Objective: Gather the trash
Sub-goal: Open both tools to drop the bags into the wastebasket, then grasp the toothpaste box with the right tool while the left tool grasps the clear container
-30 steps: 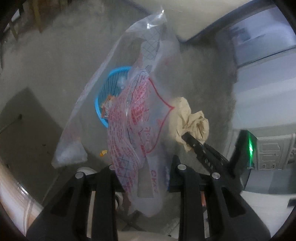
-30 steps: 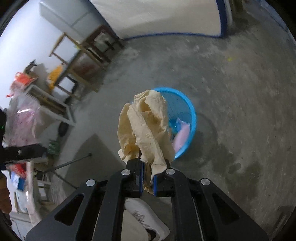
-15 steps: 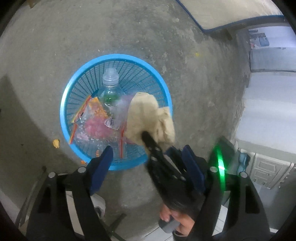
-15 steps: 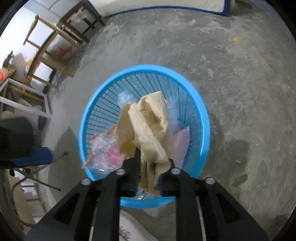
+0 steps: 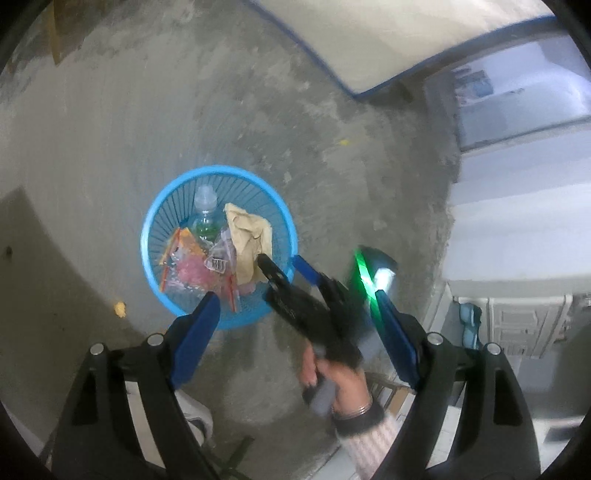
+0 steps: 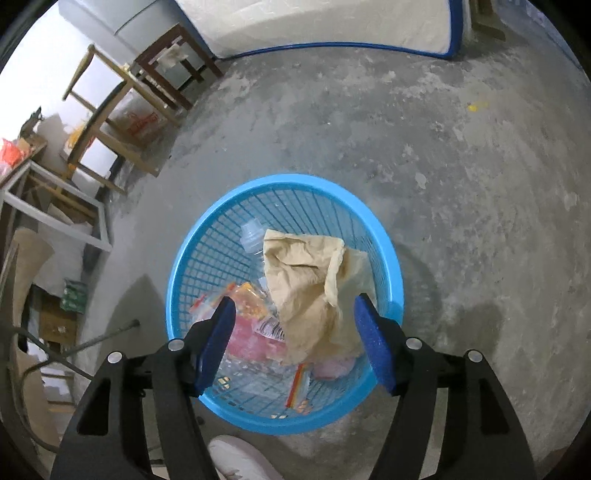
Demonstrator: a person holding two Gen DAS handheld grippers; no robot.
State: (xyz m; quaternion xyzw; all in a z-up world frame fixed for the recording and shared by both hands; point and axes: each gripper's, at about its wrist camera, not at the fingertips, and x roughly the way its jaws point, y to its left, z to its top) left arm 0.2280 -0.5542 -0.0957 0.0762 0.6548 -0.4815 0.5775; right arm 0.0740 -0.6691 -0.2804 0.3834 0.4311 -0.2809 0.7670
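A blue mesh basket (image 5: pixel 147 236) (image 6: pixel 184 258) stands on the concrete floor. In it lie a crumpled brown paper (image 5: pixel 247 232) (image 6: pixel 306 280), a clear bottle (image 5: pixel 205 206) (image 6: pixel 251 232) and a red-printed plastic bag (image 5: pixel 192 266) (image 6: pixel 251 332). My right gripper (image 6: pixel 294 299) (image 5: pixel 282 260) hovers just over the basket. Its jaws are opening, and the paper sits loose between them with the pads not pressing on it. My left gripper (image 5: pixel 293 295) is higher and further back. Its jaws are still opening wide, with nothing held between them.
An orange scrap (image 5: pixel 120 308) lies on the floor left of the basket, a yellow bit (image 6: pixel 472 107) further off. Wooden stools and tables (image 6: pixel 166 74) crowd the left, a blue-edged mattress (image 6: pixel 332 22) the back. A white shoe (image 6: pixel 236 461) is near the basket. A hand (image 5: pixel 332 376) holds the right gripper.
The left gripper let go of the plastic bag, which now lies in the basket, and pulled back. The right gripper came down over the basket and opened, releasing the brown paper.
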